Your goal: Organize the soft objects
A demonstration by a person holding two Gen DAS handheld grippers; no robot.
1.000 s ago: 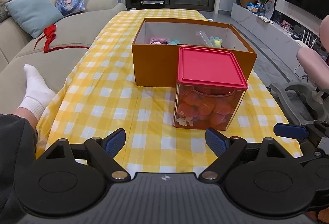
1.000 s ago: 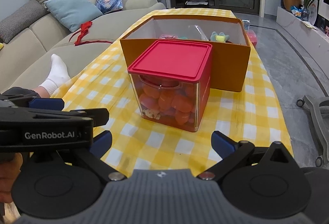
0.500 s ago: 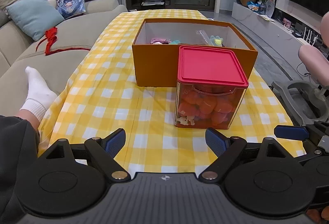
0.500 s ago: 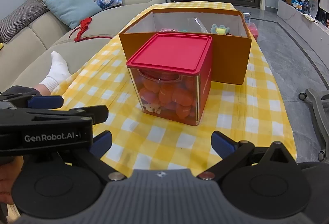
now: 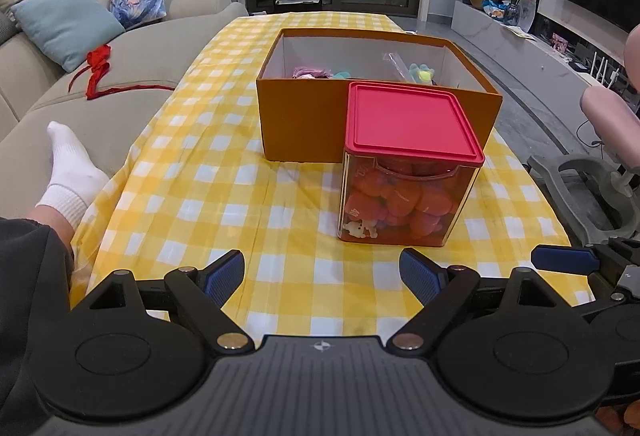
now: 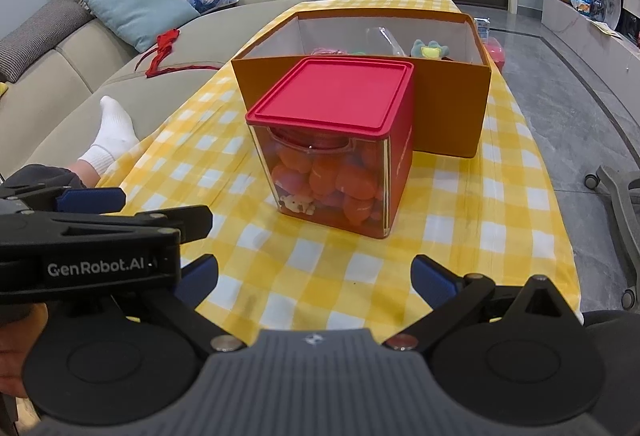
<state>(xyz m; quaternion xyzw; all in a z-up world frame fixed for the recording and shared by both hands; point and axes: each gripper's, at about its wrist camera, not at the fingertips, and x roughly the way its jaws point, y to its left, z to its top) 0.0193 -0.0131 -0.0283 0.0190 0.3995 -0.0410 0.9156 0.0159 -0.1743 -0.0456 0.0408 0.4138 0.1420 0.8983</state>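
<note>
Here the lidded container stands upright, touching the orange box.

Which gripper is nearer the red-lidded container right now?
Roughly level. The right gripper faces the container straight on; the left gripper sits off to the container's left. Both open, short of it.

A yellow-checked table carries an orange box and red-lidded container.
</note>
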